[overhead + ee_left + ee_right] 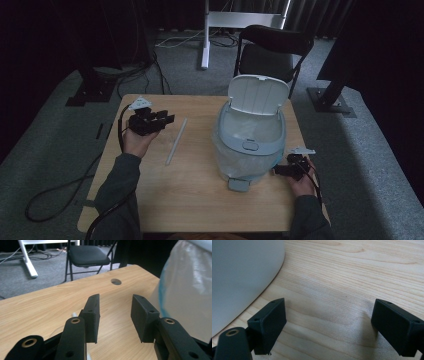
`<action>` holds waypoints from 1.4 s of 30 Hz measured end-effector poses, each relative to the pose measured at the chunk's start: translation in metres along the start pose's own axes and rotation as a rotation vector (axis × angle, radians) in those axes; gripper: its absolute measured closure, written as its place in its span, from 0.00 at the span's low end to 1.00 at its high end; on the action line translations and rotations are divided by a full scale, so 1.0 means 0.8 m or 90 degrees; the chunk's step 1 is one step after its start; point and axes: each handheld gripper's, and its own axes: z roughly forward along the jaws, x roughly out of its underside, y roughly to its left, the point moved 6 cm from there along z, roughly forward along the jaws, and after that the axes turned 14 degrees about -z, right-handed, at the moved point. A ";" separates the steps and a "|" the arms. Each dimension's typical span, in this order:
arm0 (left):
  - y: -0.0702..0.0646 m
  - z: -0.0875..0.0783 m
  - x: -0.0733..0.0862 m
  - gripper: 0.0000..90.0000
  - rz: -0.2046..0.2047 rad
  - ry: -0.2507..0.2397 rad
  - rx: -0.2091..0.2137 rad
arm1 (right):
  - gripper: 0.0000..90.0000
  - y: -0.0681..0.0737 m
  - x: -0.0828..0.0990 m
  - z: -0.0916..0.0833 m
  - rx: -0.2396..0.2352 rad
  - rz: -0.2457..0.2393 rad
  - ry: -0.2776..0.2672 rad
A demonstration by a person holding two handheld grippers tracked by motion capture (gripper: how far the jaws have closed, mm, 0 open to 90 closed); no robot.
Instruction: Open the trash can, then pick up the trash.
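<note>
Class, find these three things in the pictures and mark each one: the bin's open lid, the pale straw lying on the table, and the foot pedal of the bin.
open lid (258, 95), high view, middle of its inner face.
straw (176, 141), high view, mid-length.
foot pedal (238, 184), high view, top of the pedal.

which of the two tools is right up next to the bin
The right tool: it sits beside the base of the open-lidded bin, on its right side. The left tool is farther off, across the white stick.
</note>
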 end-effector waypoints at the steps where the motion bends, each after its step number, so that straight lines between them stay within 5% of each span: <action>1: 0.003 0.000 0.001 0.65 -0.003 -0.001 -0.006 | 0.13 0.000 0.000 0.000 0.000 0.000 0.000; 17: 0.047 0.010 0.019 0.61 -0.044 0.005 -0.063 | 0.13 0.000 0.000 0.000 0.000 0.000 0.000; 42: 0.092 0.021 0.042 0.57 -0.094 0.015 -0.122 | 0.13 0.000 0.000 0.000 0.000 0.000 0.000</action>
